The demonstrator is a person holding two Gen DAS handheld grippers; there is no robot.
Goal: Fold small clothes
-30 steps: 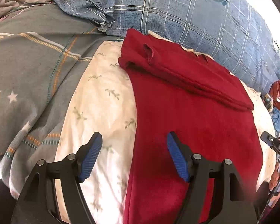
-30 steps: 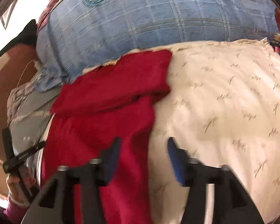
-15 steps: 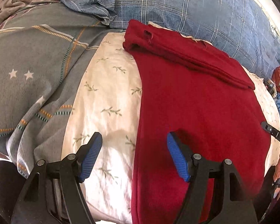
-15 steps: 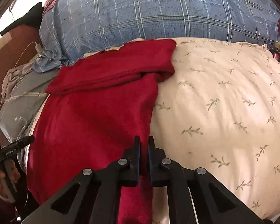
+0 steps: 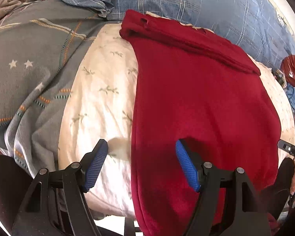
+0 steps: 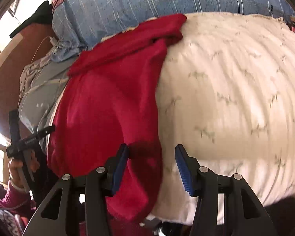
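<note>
A dark red garment (image 5: 196, 98) lies flat on a cream leaf-print bed cover (image 5: 100, 90), its far end folded over into a band. Its near end hangs over the bed's front edge. My left gripper (image 5: 141, 163) is open and empty above the garment's near left edge. In the right wrist view the garment (image 6: 108, 102) lies on the left of the cover (image 6: 236, 98). My right gripper (image 6: 150, 167) is open and empty over the garment's near right edge.
A blue plaid pillow (image 5: 186, 2) lies behind the garment. A grey star-print blanket (image 5: 29, 59) covers the bed's left side. Red items and clutter (image 5: 293, 72) sit at the far right. The wooden headboard (image 6: 19, 63) shows at left in the right wrist view.
Both grippers have pulled back toward the bed's front edge. The right gripper was shut half a second ago and has opened. The left gripper stayed open.
</note>
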